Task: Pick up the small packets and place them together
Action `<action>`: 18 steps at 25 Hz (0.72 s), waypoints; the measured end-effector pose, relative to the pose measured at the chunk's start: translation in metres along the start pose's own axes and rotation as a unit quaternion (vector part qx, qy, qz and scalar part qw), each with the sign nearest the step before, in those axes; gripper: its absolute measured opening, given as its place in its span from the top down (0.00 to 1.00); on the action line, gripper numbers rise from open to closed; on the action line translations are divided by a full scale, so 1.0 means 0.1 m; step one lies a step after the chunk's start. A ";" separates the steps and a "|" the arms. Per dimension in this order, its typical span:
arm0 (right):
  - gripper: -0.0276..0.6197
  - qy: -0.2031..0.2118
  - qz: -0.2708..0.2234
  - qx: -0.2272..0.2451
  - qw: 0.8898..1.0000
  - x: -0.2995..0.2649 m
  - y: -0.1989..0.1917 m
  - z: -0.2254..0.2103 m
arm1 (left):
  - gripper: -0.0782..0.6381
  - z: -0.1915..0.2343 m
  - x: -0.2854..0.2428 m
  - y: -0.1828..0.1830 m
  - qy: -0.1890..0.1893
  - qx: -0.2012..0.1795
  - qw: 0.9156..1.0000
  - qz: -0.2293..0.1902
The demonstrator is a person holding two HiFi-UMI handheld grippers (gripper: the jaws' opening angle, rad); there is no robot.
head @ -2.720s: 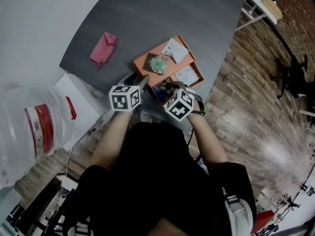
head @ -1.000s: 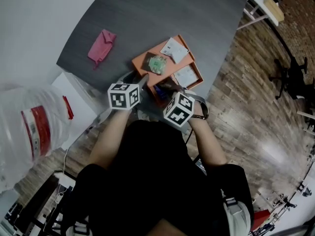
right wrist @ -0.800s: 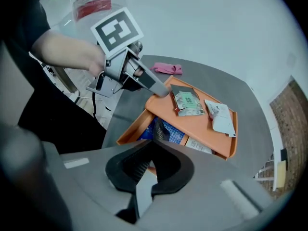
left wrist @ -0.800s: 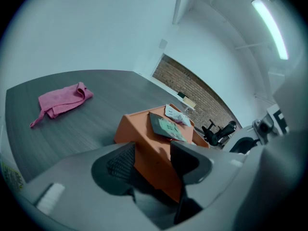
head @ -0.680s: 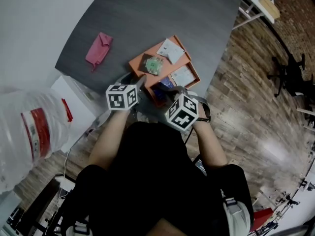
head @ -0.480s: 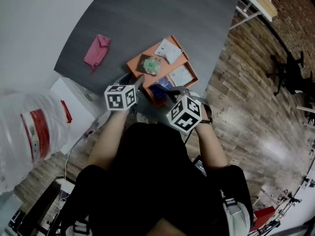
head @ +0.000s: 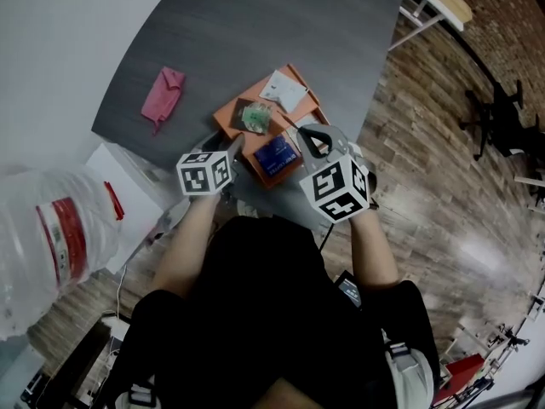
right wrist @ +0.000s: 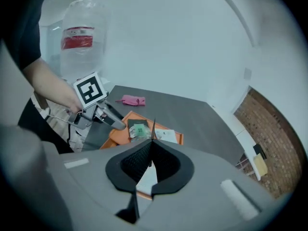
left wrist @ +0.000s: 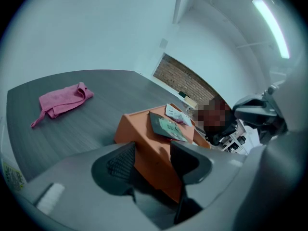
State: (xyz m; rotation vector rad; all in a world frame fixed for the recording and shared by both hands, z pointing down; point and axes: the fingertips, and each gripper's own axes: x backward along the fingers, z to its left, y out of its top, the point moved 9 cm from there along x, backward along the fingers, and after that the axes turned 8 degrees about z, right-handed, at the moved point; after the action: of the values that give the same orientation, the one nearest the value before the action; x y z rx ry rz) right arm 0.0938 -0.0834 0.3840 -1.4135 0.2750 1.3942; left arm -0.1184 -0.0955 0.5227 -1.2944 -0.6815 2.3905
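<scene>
From the head view, the orange tray [head: 232, 111] lies at the near edge of the tabletop [head: 255, 32], close to its near corner, with wide bare surface beyond it toward the far edge. A pink cloth [head: 162, 95] lies alone near the left edge, well apart from the tray. In the tray a white packet [head: 283, 89] lies at the far end, a green packet [head: 254, 118] in the middle and a blue packet [head: 275, 154] at the near end. The left gripper [head: 234, 147] reaches the tray's near left rim. The right gripper [head: 302, 133] hangs above the tray's right side, past which the wooden floor [head: 443, 169] begins. A water bottle [head: 51, 237] stands off the table at the left. In the left gripper view, the left gripper [left wrist: 151, 153] is released, its jaws apart with the tray's [left wrist: 144, 134] near corner in the gap. The green packet [left wrist: 168, 126] and white packet [left wrist: 175, 113] lie past it, and the cloth [left wrist: 60, 101] lies on open tabletop [left wrist: 72, 134] to the left. In the right gripper view, the right gripper [right wrist: 152, 146] is clenched on a thin held packet [right wrist: 147, 174], seen edge-on and raised above the tray [right wrist: 118, 131]. Below it lie the green packet [right wrist: 139, 130] and white packet [right wrist: 166, 136]. The cloth [right wrist: 132, 100] lies farther off on the tabletop [right wrist: 192, 109], and the bottle [right wrist: 79, 32] rises behind.
</scene>
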 end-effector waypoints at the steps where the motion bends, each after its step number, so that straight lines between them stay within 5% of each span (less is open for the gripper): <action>1: 0.95 -0.012 -0.010 0.002 1.000 -0.01 0.05 -0.04 | 0.57 0.00 0.00 0.00 0.001 0.000 1.000 0.000; 11: 0.95 -0.086 -0.050 0.091 0.991 -0.42 0.51 0.05 | 0.57 0.00 0.14 -0.03 0.007 0.014 1.000 -0.013; 18: 0.95 -0.066 -0.011 0.158 0.985 -0.85 0.47 0.46 | 0.57 0.08 0.24 -0.11 0.017 0.021 1.000 -0.014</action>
State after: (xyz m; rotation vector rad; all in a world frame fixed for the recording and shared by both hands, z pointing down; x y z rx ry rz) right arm 0.0072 -0.1086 0.4425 -1.0553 0.3754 1.3528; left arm -0.1368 -0.0763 0.5159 -1.2968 -0.6328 2.3433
